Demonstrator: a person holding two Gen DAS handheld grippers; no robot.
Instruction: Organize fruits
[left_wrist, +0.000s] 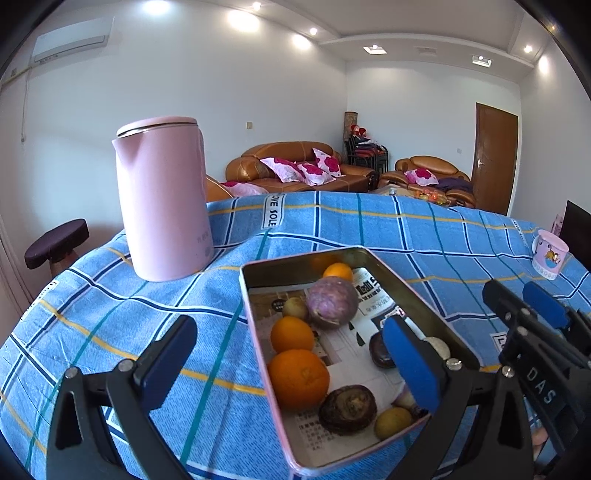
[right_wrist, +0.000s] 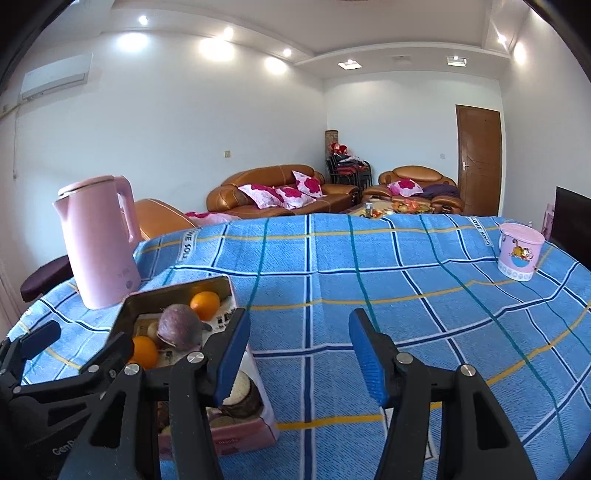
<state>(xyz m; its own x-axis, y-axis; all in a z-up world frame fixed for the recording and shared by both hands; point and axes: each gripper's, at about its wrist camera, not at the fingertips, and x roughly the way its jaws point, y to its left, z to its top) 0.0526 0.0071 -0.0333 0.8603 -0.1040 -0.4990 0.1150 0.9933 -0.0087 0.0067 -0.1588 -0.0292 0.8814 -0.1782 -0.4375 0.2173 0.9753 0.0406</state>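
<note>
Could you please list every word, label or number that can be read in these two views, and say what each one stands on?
"LOVE SOL", partly cut off: white strip on the tablecloth.
"DAS": right gripper body, seen from the left wrist.
"Gen", cut off: left gripper body, seen from the right wrist.
Printed paper lining the tin: too blurred.
Small mark on the kettle: too small.
Mug: cartoon only.

Blue plaid tablecloth (left_wrist: 332, 225), pink kettle (left_wrist: 162, 199), orange oranges (left_wrist: 298, 379)
</note>
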